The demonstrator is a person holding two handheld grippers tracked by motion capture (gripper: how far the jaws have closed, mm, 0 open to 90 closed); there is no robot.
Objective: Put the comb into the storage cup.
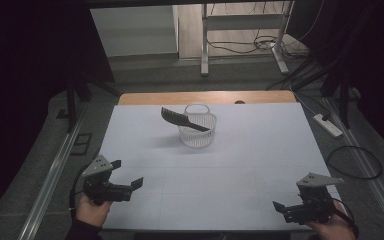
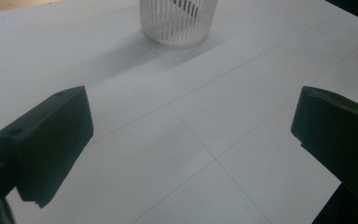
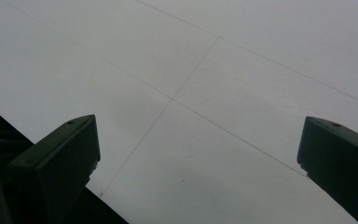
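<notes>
Left gripper (image 1: 128, 178) held low at the near-left of the white table (image 1: 230, 165), jaws spread wide, nothing between them; its own view shows both black jaws far apart over bare tabletop, left gripper (image 2: 191, 154). Right gripper (image 1: 280, 205) at the near-right corner, jaws also wide apart and empty; right gripper (image 3: 198, 163) in its own view looks down on bare white surface with thin grid lines. Each is held by a hand (image 1: 94, 210) at the near edge.

Both are well apart from the white slatted basket (image 1: 197, 131), which stands upright toward the far middle of the table. A black comb (image 1: 182, 119) lies tilted across the basket's rim, toothed end sticking out past its left side, other end dipping inside. Basket (image 2: 177, 21) shows at the top of the left gripper view, comb teeth visible through the slats. Nothing lies between grippers and basket.

Beyond the basket: wooden table edge (image 1: 205, 97), cables on the floor (image 1: 240, 47), a power strip (image 1: 327, 125) right of the table.
</notes>
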